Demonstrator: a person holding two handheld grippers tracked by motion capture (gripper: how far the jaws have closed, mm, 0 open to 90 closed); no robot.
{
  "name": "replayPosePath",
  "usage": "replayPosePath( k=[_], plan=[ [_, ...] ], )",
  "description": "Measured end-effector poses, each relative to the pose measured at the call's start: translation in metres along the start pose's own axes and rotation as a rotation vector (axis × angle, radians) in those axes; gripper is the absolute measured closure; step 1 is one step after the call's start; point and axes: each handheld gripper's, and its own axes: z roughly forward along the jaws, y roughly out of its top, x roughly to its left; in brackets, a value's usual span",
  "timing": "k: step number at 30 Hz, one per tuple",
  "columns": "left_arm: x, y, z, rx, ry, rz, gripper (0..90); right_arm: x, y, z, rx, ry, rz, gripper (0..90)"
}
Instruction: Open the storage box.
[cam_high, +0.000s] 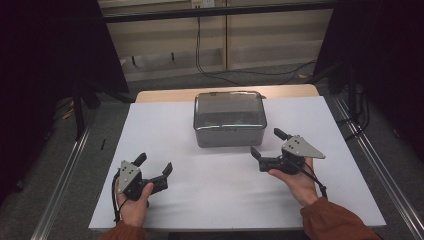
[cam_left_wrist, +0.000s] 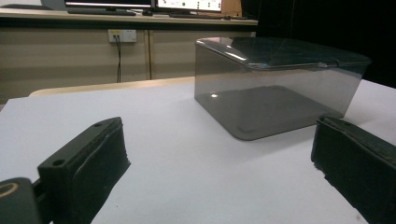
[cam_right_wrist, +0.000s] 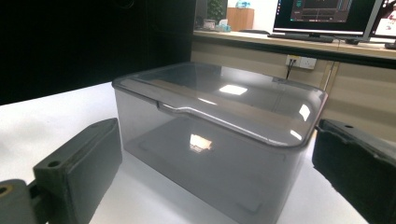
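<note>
A smoky transparent plastic box with a closed lid (cam_high: 229, 118) stands on the white sheet at the table's far middle; it also appears in the left gripper view (cam_left_wrist: 275, 84) and fills much of the right gripper view (cam_right_wrist: 215, 135). My left gripper (cam_high: 154, 164) rests open on the sheet at the near left, well short of the box (cam_left_wrist: 219, 172). My right gripper (cam_high: 268, 143) is open just to the right of the box's near corner, jaws apart and aimed at it (cam_right_wrist: 210, 177). Neither holds anything.
The white sheet (cam_high: 200, 175) covers a wooden table (cam_high: 165, 95). Metal rails (cam_high: 65, 175) run along both sides of the table. Cables (cam_high: 215, 70) and a wall lie behind; monitors sit on a desk (cam_right_wrist: 322, 37) beyond.
</note>
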Motion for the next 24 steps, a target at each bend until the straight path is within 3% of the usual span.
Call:
replayPosePath(
  k=[13,18,24],
  plan=[
    [0.001,0.0,0.0,0.006,0.002,0.004,3.1,0.007,0.005,0.017,0.019,0.003,-0.076,1.6],
    [0.001,0.0,0.0,0.007,0.002,0.005,3.1,0.01,0.01,0.023,0.022,-0.01,-0.148,1.8],
    [0.001,0.0,0.0,0.007,0.002,0.005,3.2,0.012,0.012,0.028,0.001,-0.024,-0.187,3.3]
  ],
)
